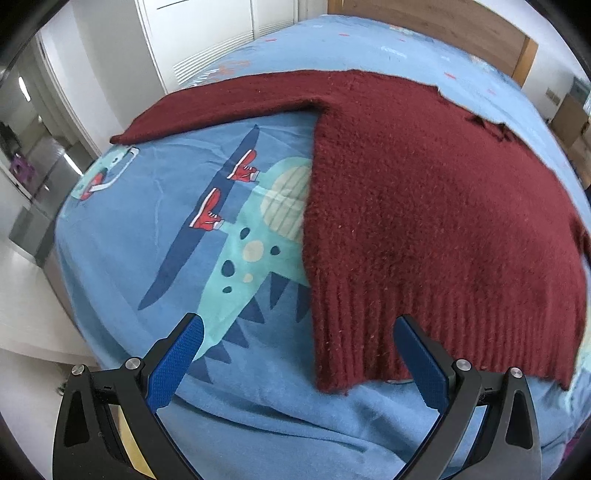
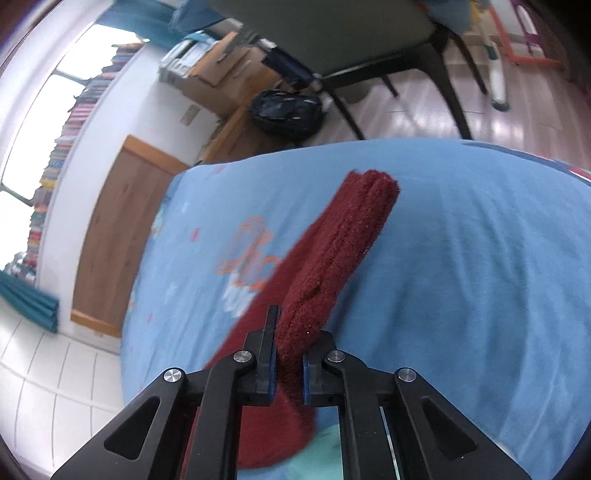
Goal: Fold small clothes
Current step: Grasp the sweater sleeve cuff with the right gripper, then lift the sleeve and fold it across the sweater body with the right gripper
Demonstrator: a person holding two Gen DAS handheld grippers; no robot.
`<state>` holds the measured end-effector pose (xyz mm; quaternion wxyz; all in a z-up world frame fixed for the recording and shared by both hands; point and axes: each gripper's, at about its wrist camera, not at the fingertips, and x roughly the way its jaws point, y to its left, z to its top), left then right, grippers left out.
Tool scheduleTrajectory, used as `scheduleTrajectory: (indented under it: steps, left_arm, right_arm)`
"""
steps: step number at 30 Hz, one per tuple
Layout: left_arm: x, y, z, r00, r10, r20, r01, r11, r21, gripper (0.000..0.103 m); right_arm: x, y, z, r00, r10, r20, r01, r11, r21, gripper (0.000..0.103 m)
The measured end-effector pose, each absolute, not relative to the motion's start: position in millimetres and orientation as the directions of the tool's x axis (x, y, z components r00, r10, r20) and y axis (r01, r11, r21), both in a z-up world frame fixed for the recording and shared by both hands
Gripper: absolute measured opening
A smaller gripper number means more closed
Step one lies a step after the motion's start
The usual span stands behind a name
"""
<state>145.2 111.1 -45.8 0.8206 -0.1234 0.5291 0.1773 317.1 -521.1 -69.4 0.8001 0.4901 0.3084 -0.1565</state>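
- Because it lies spread flat on the bed (image 1: 258,406), the dark red knitted sweater (image 1: 424,221) gives an even base to fold on: body at centre and right of the left wrist view, ribbed hem toward six o'clock, one sleeve (image 1: 229,103) stretched out toward ten o'clock.
- In the right wrist view, the other sleeve (image 2: 332,266) rises clear of the bedding, its cuff pointing toward one o'clock, since the right tool (image 2: 288,354) has its blue pads pressed together on the knit; I judge this pinch is meant to carry that sleeve over onto the body.
- The left tool (image 1: 299,354) hangs just above the hem's corner with its fingers spread wide and nothing between them, likely placed to pin or pick up that corner next.
- The blue sheet with its dinosaur print (image 1: 251,240) looks soft, so the knit could drag and bunch.
- A wooden headboard (image 1: 461,26) stands at twelve o'clock and a white wardrobe (image 1: 207,37) at eleven.
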Motion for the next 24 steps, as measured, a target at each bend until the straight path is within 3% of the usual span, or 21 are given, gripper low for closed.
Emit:
scheduleTrajectory:
  steps: [12, 24]
  left_arm:
    - [132, 142, -42, 0.399, -0.01, -0.917, -0.444, 0.873, -0.203, 0.101]
    - [108, 193, -31, 0.451, 0.004, -0.893, -0.482, 0.843, -0.239, 0.101]
  right_arm:
    - [356, -436, -21, 0.812, 0.219, -0.542, 0.403, 0.462, 0.79, 0.009]
    - [418, -269, 0, 0.749, 0.449, -0.487, 0.259, 0.478, 0.839, 0.009]
